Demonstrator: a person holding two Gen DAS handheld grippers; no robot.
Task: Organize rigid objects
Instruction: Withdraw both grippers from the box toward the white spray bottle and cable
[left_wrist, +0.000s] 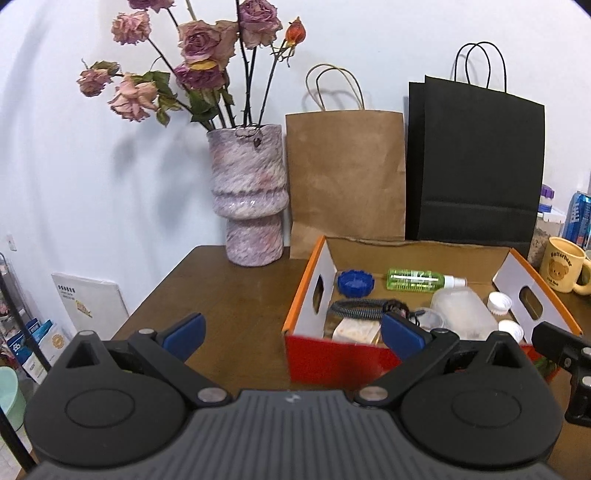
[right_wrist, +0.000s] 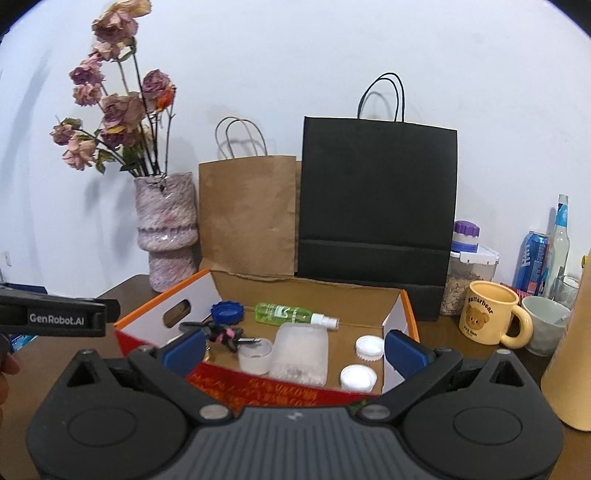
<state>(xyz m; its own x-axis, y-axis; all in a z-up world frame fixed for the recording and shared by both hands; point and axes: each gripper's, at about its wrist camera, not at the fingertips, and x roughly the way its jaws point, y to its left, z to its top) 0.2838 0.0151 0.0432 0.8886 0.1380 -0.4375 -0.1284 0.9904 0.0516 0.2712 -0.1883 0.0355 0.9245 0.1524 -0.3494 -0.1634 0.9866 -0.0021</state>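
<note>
Lying flat, green spray bottle (right_wrist: 291, 314), white nozzle

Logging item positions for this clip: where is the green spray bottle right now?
The green spray bottle lies on its side inside the cardboard box, near the back wall, between the blue cap and the frosted plastic container in front of it.

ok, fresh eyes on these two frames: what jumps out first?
The open cardboard box with orange edges, mid-table, holding a green spray bottle, a blue lid and two white caps. Behind it a black paper bag and a brown paper bag stand against the wall, with a vase of dried roses to their left. Both grippers, left gripper and right gripper, hover open before the box.
</note>
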